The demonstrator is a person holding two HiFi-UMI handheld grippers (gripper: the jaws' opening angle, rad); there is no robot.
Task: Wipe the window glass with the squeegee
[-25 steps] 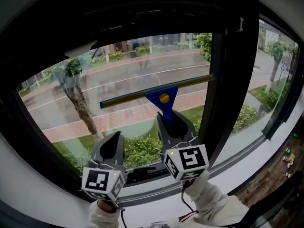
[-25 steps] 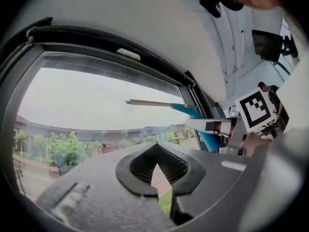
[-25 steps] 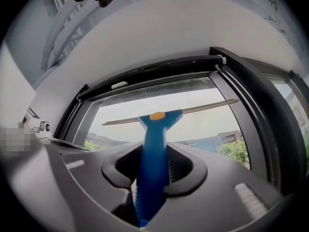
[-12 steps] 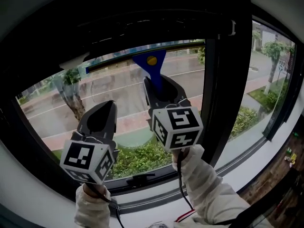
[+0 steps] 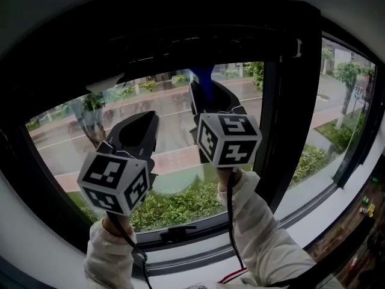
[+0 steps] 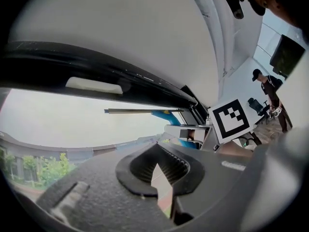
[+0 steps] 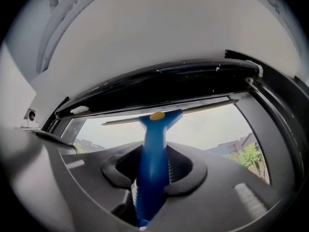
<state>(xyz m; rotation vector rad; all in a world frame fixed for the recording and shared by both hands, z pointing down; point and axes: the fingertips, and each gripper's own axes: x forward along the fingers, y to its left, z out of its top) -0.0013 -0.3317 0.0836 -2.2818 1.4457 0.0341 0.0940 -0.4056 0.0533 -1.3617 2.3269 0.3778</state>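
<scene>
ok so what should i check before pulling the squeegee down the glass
1. Grip: right gripper jaws shut on the squeegee handle: ok.
2. Start height: blade just under the top frame: ok.
3. Blade parallel to that frame: ok.
4. Blade pressed flat against the window glass: cannot tell.
5. The left gripper empty, jaws together, off the blade: ok.

The head view looks from close behind the raised left gripper (image 5: pixel 143 125) and right gripper (image 5: pixel 210 95), facing the near window glass (image 5: pixel 174 131). Each gripper view rides low on its own jaws and faces steeply up, close under the top frame (image 6: pixel 96 76). Both share that frame and the squeegee (image 7: pixel 154 149), which the left one sees off to its right
</scene>
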